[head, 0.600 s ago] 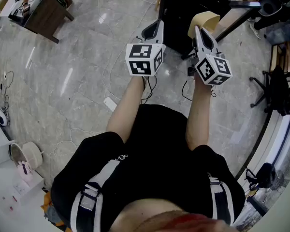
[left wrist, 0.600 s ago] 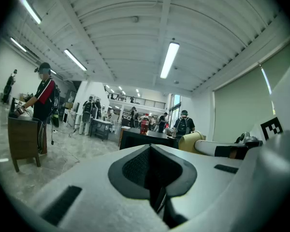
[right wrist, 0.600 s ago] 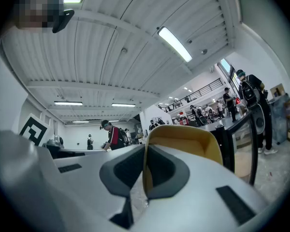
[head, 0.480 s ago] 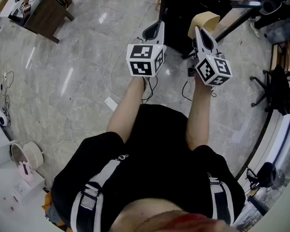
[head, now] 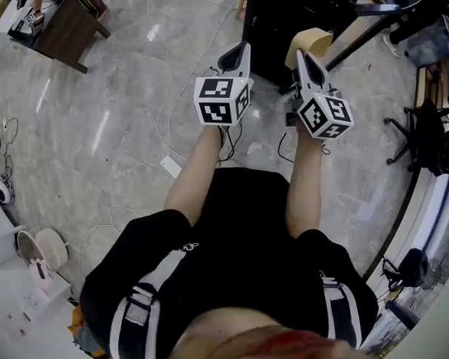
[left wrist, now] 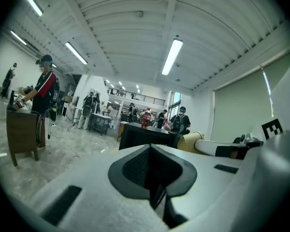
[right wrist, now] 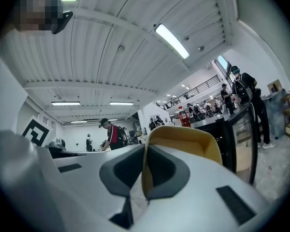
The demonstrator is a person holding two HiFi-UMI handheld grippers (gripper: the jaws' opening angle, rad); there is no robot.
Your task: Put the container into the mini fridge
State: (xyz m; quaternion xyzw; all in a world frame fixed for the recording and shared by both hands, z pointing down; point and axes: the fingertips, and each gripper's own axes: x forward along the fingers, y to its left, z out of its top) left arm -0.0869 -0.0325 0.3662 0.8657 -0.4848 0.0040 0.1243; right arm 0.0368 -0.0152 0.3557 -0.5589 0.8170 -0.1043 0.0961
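The pale yellow, open-topped plastic container (head: 313,39) is off the ground and in the grasp of the right gripper (head: 299,54). The right gripper view shows that gripper's jaws clamped on one thin wall of the container, one jaw inside and one outside, with the rest of the container rising above and beyond them. The left gripper (head: 235,51) carries nothing. Its own view shows the two dark pads pressed together with no gap and nothing between them.

Both grippers are held out in front of the person, side by side and close to the black box-shaped mini fridge (head: 288,6), which stands on the grey marbled floor (head: 112,118). The container hangs just at the fridge's near edge — outside it, not in it.

So the pick-up looks done and the carry is about finished. What remains, as I judge it, is the placing itself: getting the container through the fridge opening, setting it down inside and letting go. Whether the door is already open I cannot tell from these views — if it is shut, the free left gripper would have to deal with it first.
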